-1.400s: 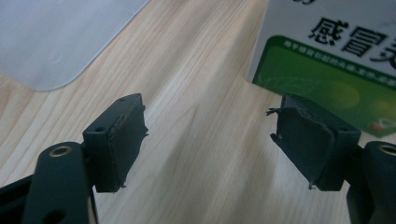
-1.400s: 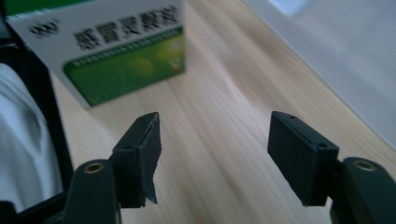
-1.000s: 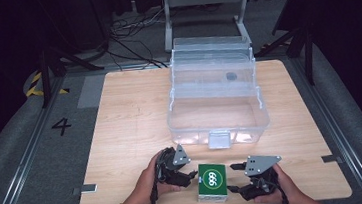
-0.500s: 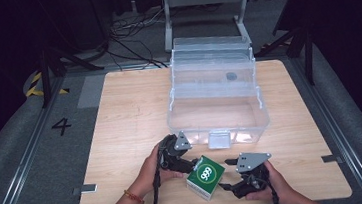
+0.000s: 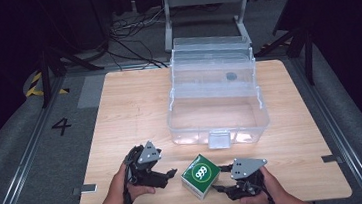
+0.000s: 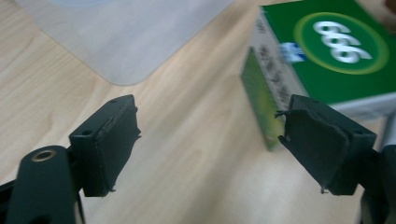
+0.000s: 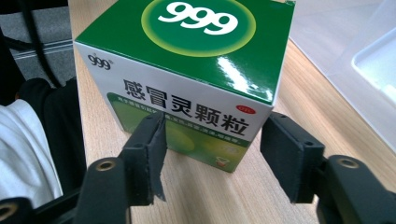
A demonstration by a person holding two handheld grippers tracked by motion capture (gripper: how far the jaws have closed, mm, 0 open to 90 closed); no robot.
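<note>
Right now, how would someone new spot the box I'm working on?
Start at the clear bin on the wooden table, then look nearer the table's front edge. Between the two grippers sits the box: a small green-topped carton with a white 999 in a circle.

Lighting: my table [image 5: 134, 101] bright from above, surroundings black. Glare on green box [image 7: 224, 70] top. My left gripper view: blurred.

The wooden table [image 5: 134, 106] carries a clear plastic bin [image 5: 219, 123] and, seemingly resting flat, a green box [image 5: 201, 176].
</note>
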